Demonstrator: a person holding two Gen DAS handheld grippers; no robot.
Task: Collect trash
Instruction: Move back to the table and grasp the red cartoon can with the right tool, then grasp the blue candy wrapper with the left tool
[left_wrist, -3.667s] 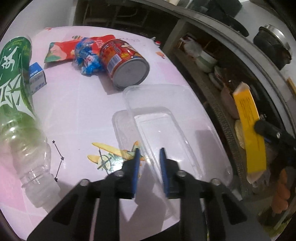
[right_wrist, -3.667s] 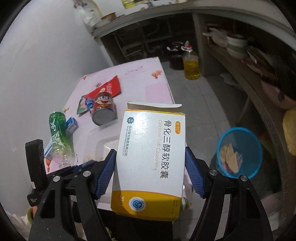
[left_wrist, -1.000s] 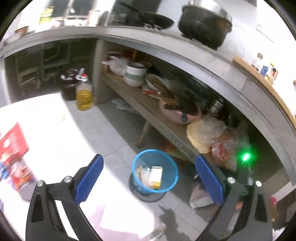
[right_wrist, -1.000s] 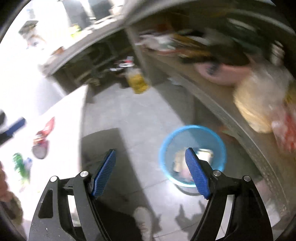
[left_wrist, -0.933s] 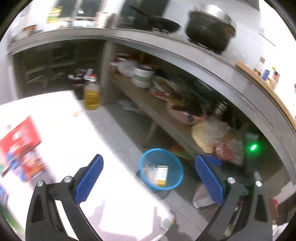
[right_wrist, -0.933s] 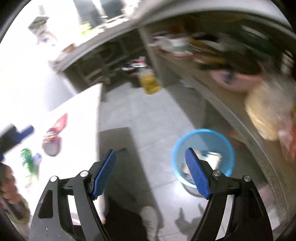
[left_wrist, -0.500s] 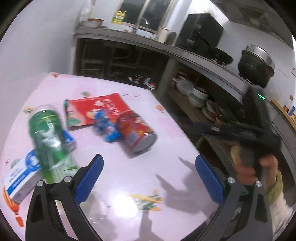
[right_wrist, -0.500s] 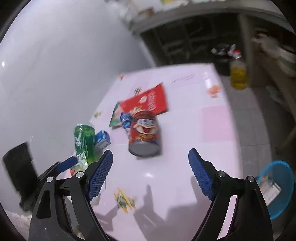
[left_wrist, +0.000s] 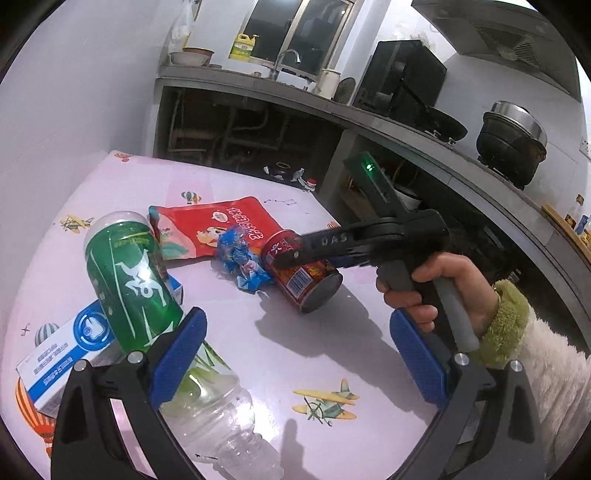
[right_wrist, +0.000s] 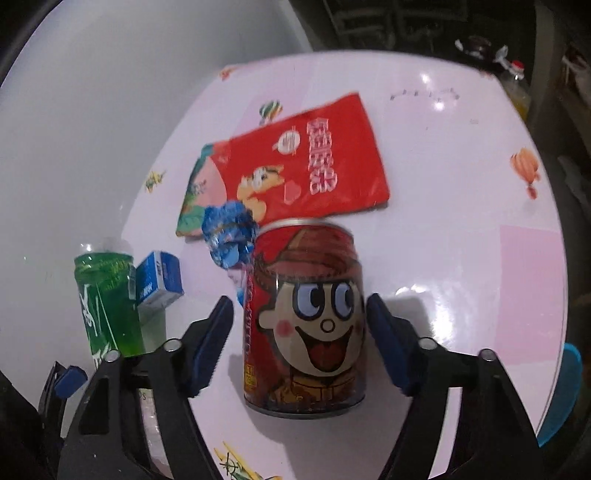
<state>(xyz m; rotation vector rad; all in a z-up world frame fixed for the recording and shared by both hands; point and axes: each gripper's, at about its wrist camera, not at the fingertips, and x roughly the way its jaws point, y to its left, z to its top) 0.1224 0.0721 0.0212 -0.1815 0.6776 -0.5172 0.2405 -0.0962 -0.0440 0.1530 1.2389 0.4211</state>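
Your right gripper (right_wrist: 299, 339), spread wide, already straddles the red cartoon-face tin can (right_wrist: 304, 325) lying on its side on the pink table (right_wrist: 461, 258), long axis along your fingers, while your left gripper (left_wrist: 295, 358), equally spread, hangs farther off

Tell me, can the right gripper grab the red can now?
Probably yes. The right gripper is open, with one finger on each side of the lying red can, and nothing sits between them. The blue wrapper touches the can's far end, away from the fingers.
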